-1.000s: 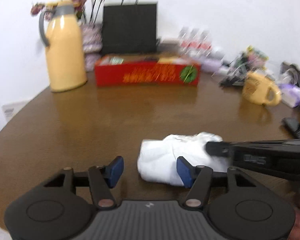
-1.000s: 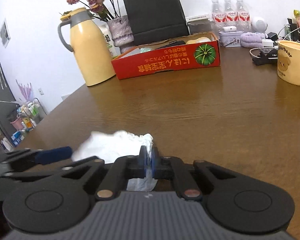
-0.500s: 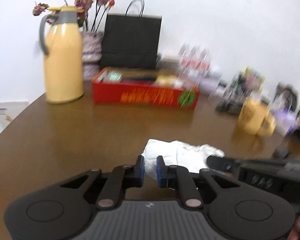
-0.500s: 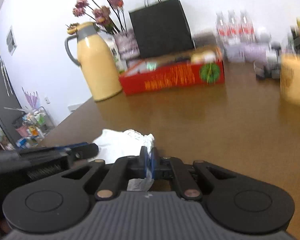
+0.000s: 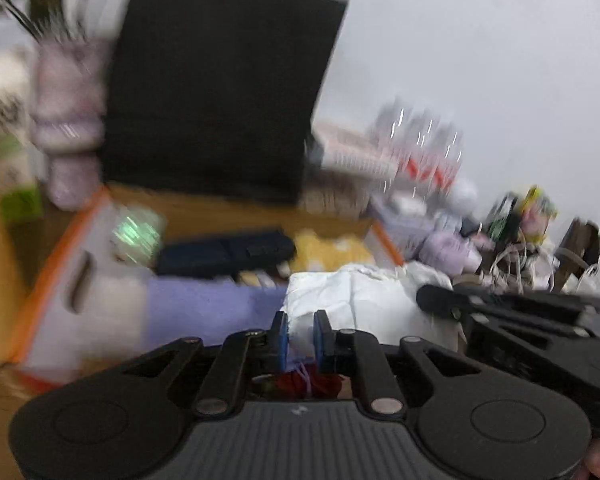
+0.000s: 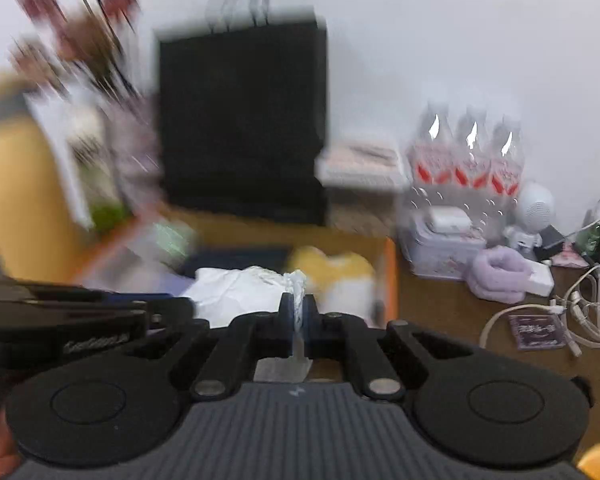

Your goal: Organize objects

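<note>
1. A black paper bag [image 6: 242, 128] stands against the white wall, behind everything else.
2. In front of it sits an open cardboard box [image 5: 56, 264] with an orange rim, holding a dark case [image 5: 224, 252], a yellow soft thing [image 6: 332, 268] and a purple cloth [image 5: 204, 304].
3. A white cloth [image 5: 352, 300] hangs bunched over the box, carried between both grippers.
4. The left gripper [image 5: 299, 334] is clamped on the cloth's near edge.
5. The right gripper [image 6: 299, 312] pinches a fold of the same cloth tightly.
6. Right of the box, three water bottles [image 6: 466, 156], a tin [image 6: 440, 252] and white cables [image 6: 580, 316] crowd the brown table [image 6: 452, 312].
</note>
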Demonstrator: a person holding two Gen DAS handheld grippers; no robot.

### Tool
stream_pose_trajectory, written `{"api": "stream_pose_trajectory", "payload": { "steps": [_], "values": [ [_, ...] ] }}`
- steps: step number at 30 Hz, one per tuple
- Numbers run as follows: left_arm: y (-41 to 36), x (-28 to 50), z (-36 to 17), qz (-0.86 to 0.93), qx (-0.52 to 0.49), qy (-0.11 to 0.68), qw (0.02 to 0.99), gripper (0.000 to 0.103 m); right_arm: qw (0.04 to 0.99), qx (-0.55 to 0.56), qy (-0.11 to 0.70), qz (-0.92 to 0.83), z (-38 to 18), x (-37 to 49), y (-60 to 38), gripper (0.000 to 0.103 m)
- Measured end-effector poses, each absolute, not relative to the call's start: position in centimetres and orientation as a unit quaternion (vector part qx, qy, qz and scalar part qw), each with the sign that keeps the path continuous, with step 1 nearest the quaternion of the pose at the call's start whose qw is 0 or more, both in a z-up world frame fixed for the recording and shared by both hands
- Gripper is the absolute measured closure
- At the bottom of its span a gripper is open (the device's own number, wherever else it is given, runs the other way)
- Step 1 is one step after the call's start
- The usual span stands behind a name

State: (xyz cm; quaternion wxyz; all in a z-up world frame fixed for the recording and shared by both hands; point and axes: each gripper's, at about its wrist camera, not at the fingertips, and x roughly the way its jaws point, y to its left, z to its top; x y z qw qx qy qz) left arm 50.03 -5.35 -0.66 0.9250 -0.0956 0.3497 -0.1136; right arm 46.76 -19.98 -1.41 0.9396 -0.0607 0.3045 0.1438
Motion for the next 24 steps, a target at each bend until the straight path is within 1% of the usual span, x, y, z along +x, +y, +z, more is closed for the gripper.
{"api": "stream_pose_trajectory", "payload": {
  "steps": [2, 4, 5, 6, 7, 8, 9, 11, 14, 16, 17, 18, 19, 20, 21, 23, 24],
  "values": [
    [-6.7, 51.8, -2.6, -0.131, -0.083, 0.382, 0.911, 0.084, 0.935, -0.095, 0.318, 0.125, -3.1, 48.3, -19.7, 0.092],
    [-7.2, 52.0, -3.8, -0.14, -0.076, 0.385, 0.909, 0.079, 0.931, -0.093, 0.328, 0.128, -4.7, 49.1, -20.2, 0.07],
    [-6.9, 51.8, -3.9, -0.145, -0.079, 0.376, 0.912, 0.075, 0.932, -0.078, 0.331, 0.126, -5.2, 49.4, -20.8, 0.064],
    [-6.6, 51.2, -3.9, -0.154, -0.084, 0.369, 0.913, 0.064, 0.934, -0.06, 0.329, 0.124, -5.4, 49.4, -21.6, 0.056],
    [-6.1, 50.9, -3.6, -0.158, -0.088, 0.362, 0.914, 0.051, 0.938, -0.045, 0.322, 0.122, -5.2, 49.3, -22.3, 0.055],
    [-5.5, 50.5, -3.0, -0.154, -0.089, 0.353, 0.918, 0.047, 0.941, -0.032, 0.314, 0.124, -4.9, 49.1, -23.0, 0.055],
    [-5.3, 50.1, -2.2, -0.15, -0.085, 0.343, 0.923, 0.044, 0.943, -0.026, 0.309, 0.121, -4.4, 48.8, -23.6, 0.055],
    [-4.4, 49.0, 0.0, -0.137, -0.065, 0.32, 0.935, 0.044, 0.947, -0.024, 0.295, 0.121, -2.9, 48.2, -24.1, 0.055],
    [-3.3, 46.9, 3.2, -0.099, -0.047, 0.297, 0.949, 0.035, 0.949, -0.03, 0.286, 0.127, -0.4, 46.8, -24.0, 0.054],
    [-2.8, 44.4, 4.7, -0.073, -0.03, 0.281, 0.956, 0.027, 0.948, -0.028, 0.288, 0.135, 0.9, 45.2, -24.0, 0.044],
    [-2.8, 42.5, 5.3, -0.068, -0.012, 0.266, 0.962, 0.024, 0.949, -0.029, 0.283, 0.138, 1.5, 43.7, -24.0, 0.041],
    [-2.9, 40.2, 5.5, -0.067, 0.012, 0.245, 0.967, 0.015, 0.951, -0.031, 0.276, 0.138, 1.9, 42.2, -24.0, 0.036],
    [-3.1, 37.7, 5.4, -0.068, 0.034, 0.222, 0.972, 0.011, 0.956, -0.029, 0.258, 0.135, 2.3, 39.7, -24.2, 0.031],
    [-3.2, 34.8, 5.1, -0.064, 0.046, 0.202, 0.976, 0.011, 0.963, -0.023, 0.235, 0.133, 2.5, 36.9, -24.5, 0.026],
    [-3.3, 32.2, 4.7, -0.056, 0.046, 0.193, 0.979, 0.011, 0.967, -0.016, 0.219, 0.132, 2.3, 33.8, -24.9, 0.017],
    [-3.0, 26.4, 4.3, -0.043, 0.024, 0.195, 0.98, 0.011, 0.97, 0.0, 0.201, 0.134, 1.5, 27.9, -25.5, 0.011],
    [-2.8, 23.4, 4.1, -0.046, 0.009, 0.191, 0.981, 0.011, 0.97, 0.014, 0.202, 0.135, 1.0, 24.9, -25.9, 0.006]
  ]
}}
